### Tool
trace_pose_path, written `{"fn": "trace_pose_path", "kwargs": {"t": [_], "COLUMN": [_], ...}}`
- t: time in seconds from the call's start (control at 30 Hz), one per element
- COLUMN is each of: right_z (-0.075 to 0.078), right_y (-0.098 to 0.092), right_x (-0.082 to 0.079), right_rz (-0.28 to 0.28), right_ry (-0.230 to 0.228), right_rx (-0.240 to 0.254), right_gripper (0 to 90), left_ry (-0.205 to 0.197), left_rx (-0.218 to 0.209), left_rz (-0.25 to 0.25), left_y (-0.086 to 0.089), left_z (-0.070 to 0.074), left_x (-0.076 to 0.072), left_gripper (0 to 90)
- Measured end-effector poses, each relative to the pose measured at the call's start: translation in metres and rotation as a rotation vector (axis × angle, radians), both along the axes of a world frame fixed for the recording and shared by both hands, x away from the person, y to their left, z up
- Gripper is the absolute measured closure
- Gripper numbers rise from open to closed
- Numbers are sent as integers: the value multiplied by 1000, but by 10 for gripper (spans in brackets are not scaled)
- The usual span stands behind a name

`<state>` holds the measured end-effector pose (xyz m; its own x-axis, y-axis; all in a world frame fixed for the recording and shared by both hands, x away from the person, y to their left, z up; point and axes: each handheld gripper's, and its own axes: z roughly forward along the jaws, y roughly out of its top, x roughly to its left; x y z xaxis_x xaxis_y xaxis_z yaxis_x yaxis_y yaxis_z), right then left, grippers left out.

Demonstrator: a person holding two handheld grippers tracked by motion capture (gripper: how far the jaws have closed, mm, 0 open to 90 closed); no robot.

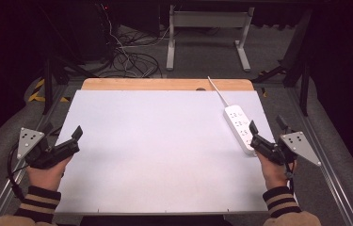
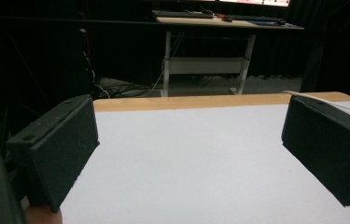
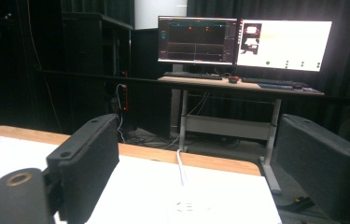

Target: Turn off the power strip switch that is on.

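A white power strip point(image 1: 239, 127) lies near the right edge of the white table top point(image 1: 160, 141), and its cord point(image 1: 216, 89) runs off over the far wooden edge. Just in front of it, at the right edge, my right gripper point(image 1: 267, 125) is open with nothing between its jaws. The right gripper view has the strip point(image 3: 191, 206) and its cord point(image 3: 180, 169) ahead of the open gripper point(image 3: 219, 172). My left gripper point(image 1: 63, 132) hovers at the table's left edge, also open and holding nothing. In its own view, the left gripper point(image 2: 189, 144) has bare white surface between its jaws.
A wooden strip point(image 1: 164, 84) borders the far side of the table. Beyond it a desk frame point(image 1: 207, 28) stands on the floor, with tangled cables point(image 1: 127, 59) to its left. Two lit monitors point(image 3: 242, 42) sit on that desk. Metal rails point(image 1: 329, 165) flank the table.
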<state>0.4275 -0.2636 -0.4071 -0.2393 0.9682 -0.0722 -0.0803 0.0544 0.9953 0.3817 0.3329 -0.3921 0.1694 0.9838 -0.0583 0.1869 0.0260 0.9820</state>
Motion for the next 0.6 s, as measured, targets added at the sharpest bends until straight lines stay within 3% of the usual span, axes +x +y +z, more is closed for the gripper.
{"fn": "trace_pose_path", "kwargs": {"t": [0.2, 0.6], "right_z": [-3, -5], "right_y": [2, 5], "right_x": [4, 8], "right_rz": [-17, 6], "right_ry": [26, 58], "right_rx": [-25, -38], "right_gripper": [83, 96], "left_ry": [3, 1], "left_rx": [0, 4], "left_rz": [1, 7], "left_y": [0, 2], "left_z": [0, 0], "left_x": [0, -3], "left_gripper": [42, 42]}}
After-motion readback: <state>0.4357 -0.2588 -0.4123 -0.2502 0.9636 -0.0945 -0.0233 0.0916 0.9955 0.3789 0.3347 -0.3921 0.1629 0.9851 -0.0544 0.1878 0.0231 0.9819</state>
